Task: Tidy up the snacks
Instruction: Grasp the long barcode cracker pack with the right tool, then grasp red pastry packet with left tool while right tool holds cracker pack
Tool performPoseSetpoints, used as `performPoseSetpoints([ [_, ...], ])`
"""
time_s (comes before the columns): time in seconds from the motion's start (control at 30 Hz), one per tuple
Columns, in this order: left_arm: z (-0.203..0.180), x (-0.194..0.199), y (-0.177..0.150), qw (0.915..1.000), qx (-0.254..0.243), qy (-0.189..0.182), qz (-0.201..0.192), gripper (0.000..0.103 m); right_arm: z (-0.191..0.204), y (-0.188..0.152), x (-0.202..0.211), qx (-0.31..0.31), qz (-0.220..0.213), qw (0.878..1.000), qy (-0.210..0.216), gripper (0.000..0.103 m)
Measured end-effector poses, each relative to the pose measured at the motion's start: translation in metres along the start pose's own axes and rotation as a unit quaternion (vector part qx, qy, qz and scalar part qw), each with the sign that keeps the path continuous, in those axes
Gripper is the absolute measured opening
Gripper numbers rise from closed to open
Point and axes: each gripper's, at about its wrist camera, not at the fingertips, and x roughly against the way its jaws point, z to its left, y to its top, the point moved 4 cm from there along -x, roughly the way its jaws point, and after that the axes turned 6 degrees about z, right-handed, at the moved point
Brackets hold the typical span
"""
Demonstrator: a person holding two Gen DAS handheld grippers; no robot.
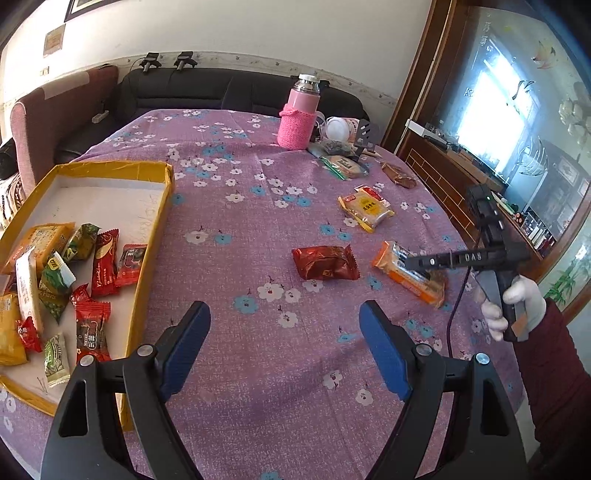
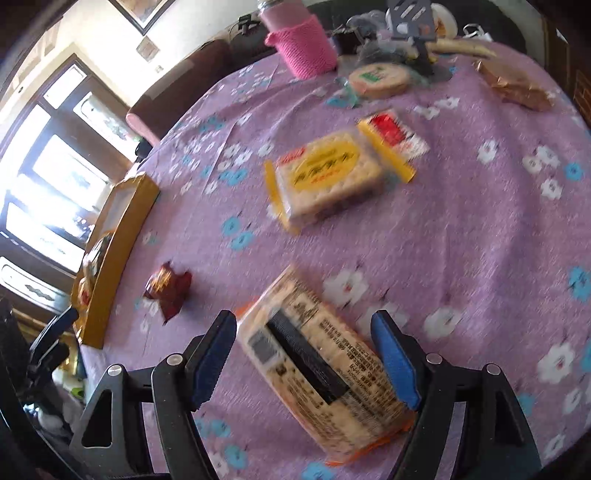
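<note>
Right gripper: jaws spread, straddling orange cracker pack; close squarely across its width. Yellow box at nine o'clock.

- A dark sofa stands at the far side, against a pale wall.
- A reddish armchair sits far left.
- On the right, a wood-framed glass cabinet reflects a bright window.
- Framed pictures hang on the wall.
- Daylight pours through a dark-framed window on the left.
</note>
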Motion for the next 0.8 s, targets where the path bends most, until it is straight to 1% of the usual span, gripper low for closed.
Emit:
performPoseSetpoints([
  [0.07,-0.003,-0.002,0.003,0.9999,-0.008,-0.009,0.004,0.083,0.011,-0.016,0.002,0.016,0.011,1.0,0.005,0.078],
  [0.1,-0.006,-0.006,0.006,0.9998,-0.016,-0.012,0.008,0.083,0.016,-0.022,0.002,0.021,0.01,1.0,-0.002,0.078],
  [0.13,-0.009,-0.011,0.01,0.9995,-0.025,-0.012,0.011,0.083,0.021,-0.026,0.002,0.027,0.006,0.999,-0.018,0.077],
  [0.2,-0.018,-0.026,0.02,0.9987,-0.046,-0.01,0.018,0.083,0.032,-0.029,-0.001,0.041,-0.013,0.997,-0.065,0.077],
  [0.23,-0.024,-0.036,0.025,0.998,-0.058,-0.007,0.025,0.083,0.039,-0.03,-0.003,0.045,-0.022,0.995,-0.085,0.079],
  [0.3,-0.033,-0.055,0.033,0.9958,-0.084,-0.011,0.036,0.083,0.05,-0.029,-0.009,0.047,-0.039,0.993,-0.102,0.079],
  [0.33,-0.037,-0.064,0.035,0.9941,-0.098,-0.014,0.044,0.083,0.053,-0.029,-0.013,0.046,-0.044,0.992,-0.112,0.077],
  [0.37,-0.04,-0.072,0.037,0.9923,-0.112,-0.015,0.052,0.083,0.054,-0.028,-0.017,0.045,-0.044,0.991,-0.121,0.068],
  [0.4,-0.044,-0.079,0.038,0.9904,-0.125,-0.016,0.057,0.083,0.056,-0.027,-0.017,0.047,-0.052,0.989,-0.133,0.061],
  [0.43,-0.048,-0.085,0.039,0.9881,-0.139,-0.023,0.061,0.083,0.053,-0.027,-0.016,0.044,-0.056,0.989,-0.128,0.057],
  [0.47,-0.052,-0.091,0.04,0.9846,-0.158,-0.03,0.067,0.083,0.051,-0.027,-0.015,0.038,-0.063,0.99,-0.116,0.057],
  [0.6,-0.06,-0.109,0.047,0.9723,-0.218,-0.032,0.077,0.083,0.042,-0.027,-0.014,0.023,-0.098,0.992,-0.082,0.057],
  [0.73,-0.064,-0.134,0.055,0.9634,-0.245,-0.037,0.103,0.083,0.038,-0.023,-0.014,0.01,-0.107,0.993,-0.05,0.057],
  [0.8,-0.066,-0.146,0.054,0.9591,-0.256,-0.035,0.117,0.083,0.035,-0.023,-0.013,0.005,-0.111,0.993,-0.04,0.057],
])
